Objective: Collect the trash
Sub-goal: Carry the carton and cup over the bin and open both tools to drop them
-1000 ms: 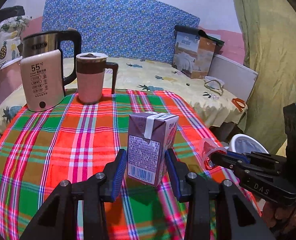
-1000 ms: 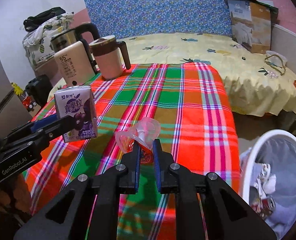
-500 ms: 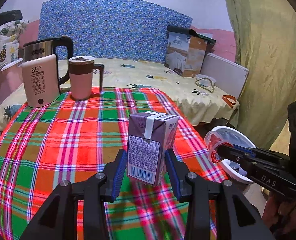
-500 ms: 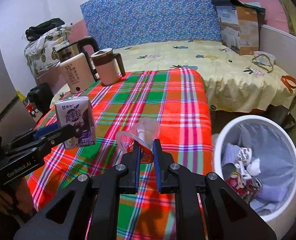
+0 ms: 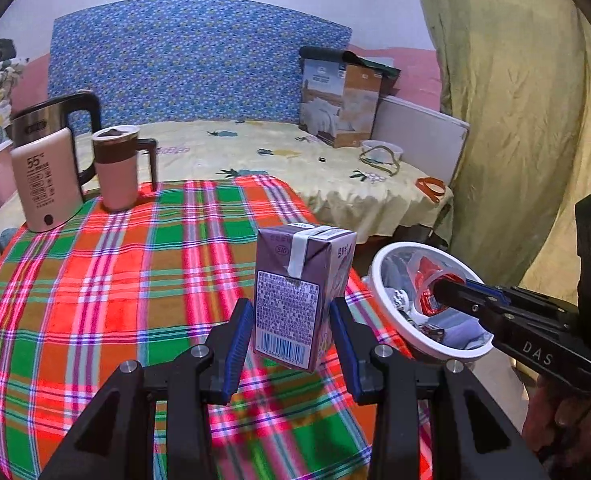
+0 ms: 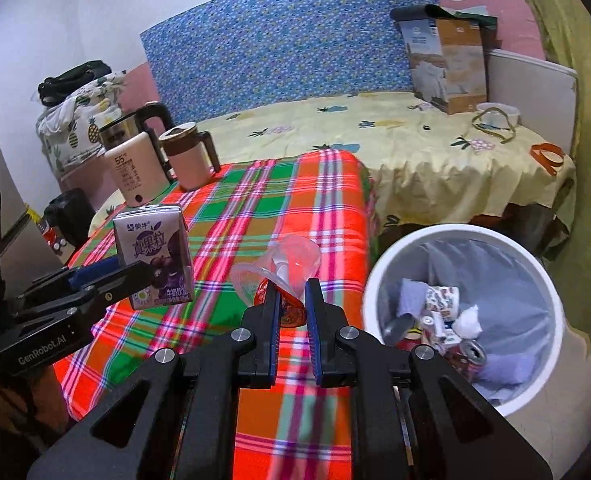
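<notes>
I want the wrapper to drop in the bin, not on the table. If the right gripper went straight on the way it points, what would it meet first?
Probably the plaid tablecloth beyond the right gripper and its clear plastic wrapper; the white bin sits off to the right. Depth is uncertain.

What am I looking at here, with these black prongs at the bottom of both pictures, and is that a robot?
No robot: a person holds a hand tool in each hand, each with a two-fingered claw and a wide-angle camera looking along its fingers. One picture comes from the left tool, the other from the right.

The left claw is closed on a purple drink carton. The right claw is closed on a crumpled clear plastic cup with a red wrapper. Each tool also shows in the other's picture.

Below them is a table with a plaid cloth, bearing an electric kettle and a pink mug. Beside the table stands a white trash bin, already holding cans and paper.
</notes>
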